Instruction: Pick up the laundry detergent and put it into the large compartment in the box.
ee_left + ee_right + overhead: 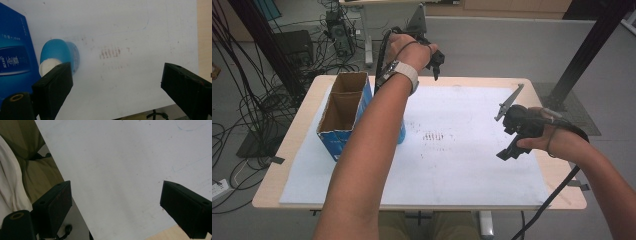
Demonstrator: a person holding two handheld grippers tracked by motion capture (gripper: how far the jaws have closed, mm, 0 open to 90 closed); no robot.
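Observation:
An open-topped blue carton (343, 112) stands on the left of the white sheet (462, 150). A blue bottle (401, 134) stands just to its right, mostly hidden by the left forearm. My left gripper (436, 61) is held high over the far edge of the table. In the left gripper view its jaws stand wide apart, open (117, 85) with nothing between them, looking down on the blue bottle (61, 53) with its white cap and on the carton (12, 57). My right gripper (508, 150) hovers over the right side of the sheet, open (116, 205) and empty.
The wooden table (292, 145) shows around the sheet, which has faint reddish marks (432, 136) at its middle. Cables and equipment (337, 30) lie on the floor behind. A black post (587, 50) stands at the far right. The person's lap (37, 170) is below the near edge.

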